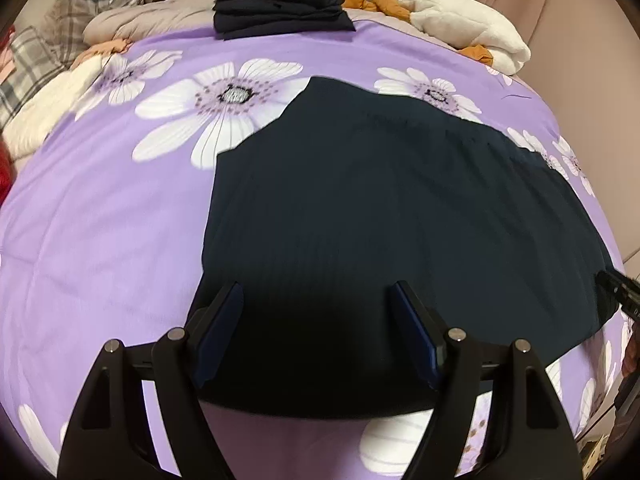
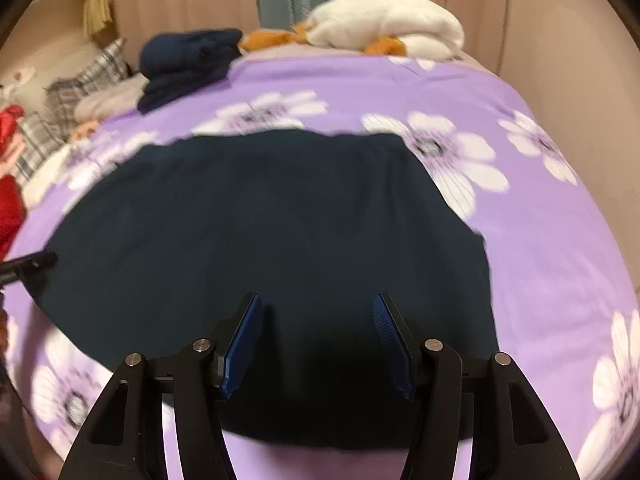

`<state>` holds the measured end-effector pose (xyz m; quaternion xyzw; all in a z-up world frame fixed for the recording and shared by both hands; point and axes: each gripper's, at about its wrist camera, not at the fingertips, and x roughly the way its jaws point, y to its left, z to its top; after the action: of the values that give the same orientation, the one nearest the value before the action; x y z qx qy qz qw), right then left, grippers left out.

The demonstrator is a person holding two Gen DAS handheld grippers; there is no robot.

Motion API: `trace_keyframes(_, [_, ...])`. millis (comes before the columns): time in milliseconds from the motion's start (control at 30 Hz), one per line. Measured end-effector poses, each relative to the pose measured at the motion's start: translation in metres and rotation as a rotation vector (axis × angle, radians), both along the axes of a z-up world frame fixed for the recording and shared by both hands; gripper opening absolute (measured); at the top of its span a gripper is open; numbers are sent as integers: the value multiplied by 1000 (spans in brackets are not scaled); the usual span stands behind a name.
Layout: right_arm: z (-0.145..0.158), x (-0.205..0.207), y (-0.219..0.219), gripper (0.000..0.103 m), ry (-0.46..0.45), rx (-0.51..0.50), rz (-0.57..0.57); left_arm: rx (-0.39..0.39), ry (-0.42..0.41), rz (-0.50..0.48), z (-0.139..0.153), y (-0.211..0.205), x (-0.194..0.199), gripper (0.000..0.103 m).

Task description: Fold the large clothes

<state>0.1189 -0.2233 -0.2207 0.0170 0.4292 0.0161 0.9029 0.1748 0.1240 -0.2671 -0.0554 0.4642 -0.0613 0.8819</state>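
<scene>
A large dark navy garment lies spread flat on the purple flowered bedspread; it also shows in the right wrist view. My left gripper is open and empty, hovering over the garment's near left part. My right gripper is open and empty over its near right part. The tip of the right gripper shows at the right edge of the left wrist view. The tip of the left gripper shows at the left edge of the right wrist view.
A stack of folded dark clothes sits at the far side of the bed, also in the right wrist view. A white and orange plush toy lies far right. Plaid pillows and red fabric lie on the left.
</scene>
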Motion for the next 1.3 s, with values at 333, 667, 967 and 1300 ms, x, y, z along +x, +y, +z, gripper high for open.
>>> trace_keyframes(333, [-21,-5,-22,59,34,73,-53,-14,0,33,-10,6,-13,78])
trace_keyframes(667, [-22,-22,-16,59,42,75,-75,5,-8,49,-14,15,-23,79])
trace_keyframes(967, [-21,-28,-20,59,49,68,-87,13,-6,60,-13,19,-30,79])
trace_keyframes(1300, [-21,-35,-23,59,51,78,-95,9,6,87,-13,26,-34,79])
